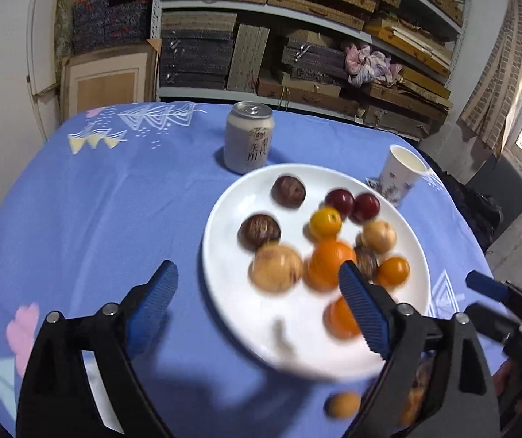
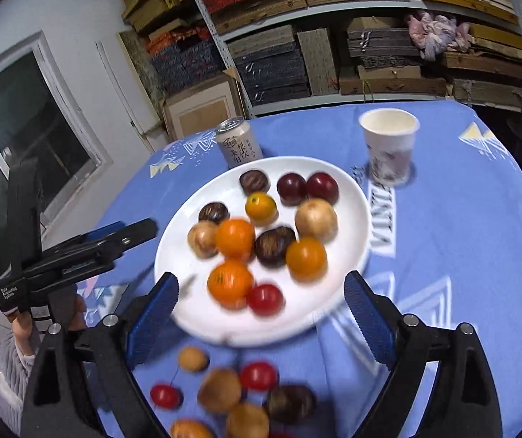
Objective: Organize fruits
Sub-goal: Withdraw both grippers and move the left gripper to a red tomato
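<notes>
While both grippers hang over the near edge of the blue patterned tablecloth (image 2: 461, 226), nothing sits between the fingers of either one. Nearest the right wrist camera, a loose cluster of small fruits (image 2: 224, 394) lies on the cloth: red ones, tan ones and a dark brown one, all blurred. Above them the right gripper (image 2: 261, 310) stands with its blue pads wide apart, framing the near rim of the white plate (image 2: 348, 182) without touching it. In the left wrist view the left gripper (image 1: 259, 292) is likewise spread wide; one pad hovers over the bare cloth to the left of the plate, the other in front of the orange fruits at the plate's near side. A tan fruit (image 1: 343, 404) lies on the cloth just short of the plate. On the plate itself rest orange citrus fruits (image 2: 235, 237), a red fruit (image 2: 265, 299), pale tan round ones (image 2: 315, 219), dark brown ones (image 2: 274, 246) and, at the far side, two deep red plums (image 2: 306, 187). Beyond the plate, a drink can (image 2: 239, 142) stands upright just behind its far rim, and a paper cup (image 2: 388, 146) stands upright near its far right. Shelves of stacked flat boxes (image 2: 370, 54) fill the wall behind the table. A hand (image 2: 23, 328) at the left of the right wrist view grips the left gripper's handle.
</notes>
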The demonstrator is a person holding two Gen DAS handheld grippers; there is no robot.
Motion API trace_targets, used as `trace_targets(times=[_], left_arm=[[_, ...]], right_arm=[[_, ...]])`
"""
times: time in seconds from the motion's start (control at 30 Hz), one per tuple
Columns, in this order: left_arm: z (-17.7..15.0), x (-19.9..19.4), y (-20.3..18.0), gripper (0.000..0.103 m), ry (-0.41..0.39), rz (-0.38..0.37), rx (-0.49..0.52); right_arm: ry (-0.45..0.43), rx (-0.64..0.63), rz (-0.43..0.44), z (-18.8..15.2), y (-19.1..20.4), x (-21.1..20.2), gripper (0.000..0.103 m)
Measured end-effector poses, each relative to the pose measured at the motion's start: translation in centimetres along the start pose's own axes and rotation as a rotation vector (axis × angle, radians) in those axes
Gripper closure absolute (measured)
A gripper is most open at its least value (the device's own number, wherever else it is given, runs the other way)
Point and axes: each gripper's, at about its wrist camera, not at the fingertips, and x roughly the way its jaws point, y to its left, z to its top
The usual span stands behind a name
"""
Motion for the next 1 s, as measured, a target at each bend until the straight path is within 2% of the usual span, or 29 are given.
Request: trace_targets(times=[0.1,0.2,0.27,0.43,0.63,0.77,0.8,0.83,0.9,1.0], left_arm=[[-4.7,-3.1,-0.7,0.015,-0.001,0.005,0.030],[-8.5,-4.9,-1.5,0.015,-0.007,0.008,0.046],[-10.4,-5.4,-2.0,0.015,-0.001,0.020,0.049],[-12.4,-5.1,-3.1,0.015,0.012,0.027,0.082],[-13.4,-4.6,-4.9,0.015,-0.003,0.054,0.207],[-14.0,-3.9,-6.0,0.015,0.010,0.053,0.267],[-14.1,-3.8,-6.3,0.018,0.010,0.051,0.284],[-14.2,-3.7,-6.5,0.026,0.013,0.041,0.297],[-14.3,-3.3,-6.8,0.051,0.039,0.007,0.315],[-14.2,-2.5,-6.5,0.055,0.080,-0.034,0.300]], right_arm=[[-0.029,0.043,0.026,-3.5,-0.7,-2.4,0.009],[-0.142,0.099,-0.015,-7.3,-1.3,-5.4,0.003],[-0.172,0.107,-0.041,-9.4,-1.5,-6.5,0.003],[-0.160,0.059,0.003,-12.1,-0.5,-7.2,0.003],[-0.143,-0.102,-0.011,-13.6,2.7,-7.1,0.003],[-0.106,-0.139,-0.033,-14.1,3.5,-6.5,0.003],[-0.100,-0.144,-0.038,-14.1,3.6,-6.4,0.003],[-0.097,-0.150,-0.045,-14.2,3.8,-6.4,0.003],[-0.092,-0.163,-0.048,-14.4,4.1,-6.3,0.003],[-0.077,-0.192,-0.050,-14.6,4.7,-6.0,0.003]])
